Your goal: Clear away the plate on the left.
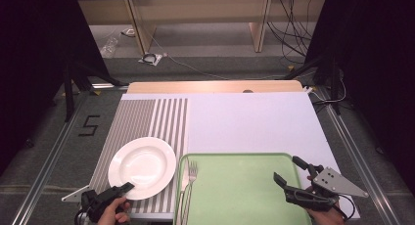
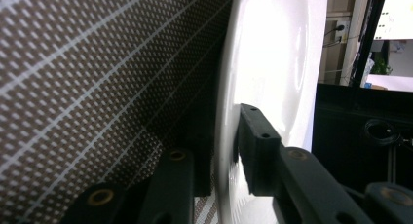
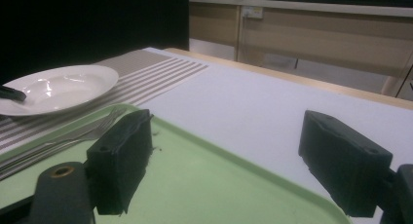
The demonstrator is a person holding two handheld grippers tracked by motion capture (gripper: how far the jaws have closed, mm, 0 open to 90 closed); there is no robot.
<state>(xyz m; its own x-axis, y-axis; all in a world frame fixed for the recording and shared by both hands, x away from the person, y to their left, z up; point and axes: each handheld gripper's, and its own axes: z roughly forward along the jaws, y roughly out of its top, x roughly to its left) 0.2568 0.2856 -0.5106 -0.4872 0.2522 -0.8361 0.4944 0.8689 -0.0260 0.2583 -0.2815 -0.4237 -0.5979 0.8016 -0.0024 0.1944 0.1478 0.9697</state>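
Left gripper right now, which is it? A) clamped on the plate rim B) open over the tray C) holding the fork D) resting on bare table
A: in the left gripper view the left gripper has one jaw under and one over the rim of the white plate, which sits on the striped placemat; the fork lies untouched at the green tray's left edge.

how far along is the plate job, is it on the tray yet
Not yet. The fork already lies along the green tray's left edge. In hand: the left gripper is clamped on the white plate's rim, the plate on the striped placemat. The right gripper hovers open above the tray.
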